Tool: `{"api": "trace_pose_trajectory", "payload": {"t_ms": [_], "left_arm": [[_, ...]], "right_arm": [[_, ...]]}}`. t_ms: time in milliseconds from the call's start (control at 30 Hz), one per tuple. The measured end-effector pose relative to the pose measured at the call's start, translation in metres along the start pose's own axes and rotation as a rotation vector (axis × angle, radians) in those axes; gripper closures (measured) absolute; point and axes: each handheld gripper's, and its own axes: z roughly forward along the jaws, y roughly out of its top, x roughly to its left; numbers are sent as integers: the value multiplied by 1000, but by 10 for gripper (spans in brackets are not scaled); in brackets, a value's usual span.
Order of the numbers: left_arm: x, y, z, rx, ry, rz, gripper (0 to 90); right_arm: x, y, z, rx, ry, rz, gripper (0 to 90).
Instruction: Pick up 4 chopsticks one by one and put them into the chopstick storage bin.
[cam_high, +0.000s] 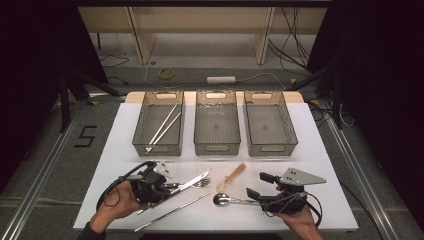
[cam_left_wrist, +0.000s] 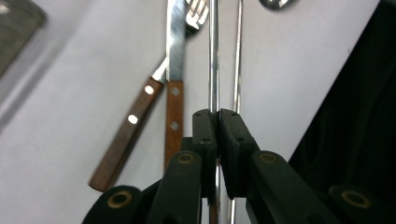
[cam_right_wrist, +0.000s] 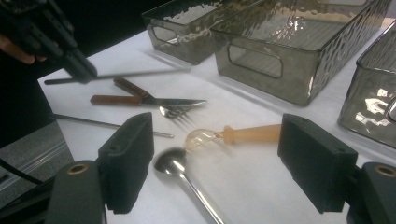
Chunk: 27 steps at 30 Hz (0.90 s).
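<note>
High view: a white worktop (cam_high: 320, 150) carries three grey bins along its far edge; loose cutlery lies near the front edge.
Left gripper (cam_left_wrist: 217, 116): its jaws are clenched on a metal chopstick (cam_left_wrist: 214, 56), at the front left of the worktop.
Second chopstick (cam_high: 172, 212): lies flat by the front edge, just beside the held one.
Left bin (cam_high: 142, 131): already holds two chopsticks, so sorting by kind looks to be the job.
Right gripper (cam_right_wrist: 217, 158): jaws spread wide, empty, poised over the steel spoon (cam_right_wrist: 175, 163) near the front right.
Knife (cam_left_wrist: 173, 70) and fork (cam_right_wrist: 173, 112): crossed at the front middle, untouched.
Amber-handled spoon (cam_right_wrist: 233, 135): just beyond the steel one.
Step in hand: lifting the gripped chopstick, I judge.
Next move: carrying it level to the far-left bin and releasing above the pair there.
</note>
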Motion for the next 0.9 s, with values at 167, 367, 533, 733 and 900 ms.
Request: {"api": "trace_pose_trajectory", "payload": {"t_ms": [167,367,533,733,900], "left_arm": [[17,10,-13,-56,36,-42,849],[39,24,-21,-104,66,-85,849],[55,31,-19,-115,83,-111,849],[71,38,-22,-141,110,-139,849],[87,47,-27,-157,127,-170,848]], "right_arm": [[-1,-1,0,1,0,6,280],[-2,-1,0,2,-4,13,280],[-3,-1,0,1,-2,13,280],[-4,-1,0,-1,0,14,280],[-3,-1,0,0,0,13,279]]}}
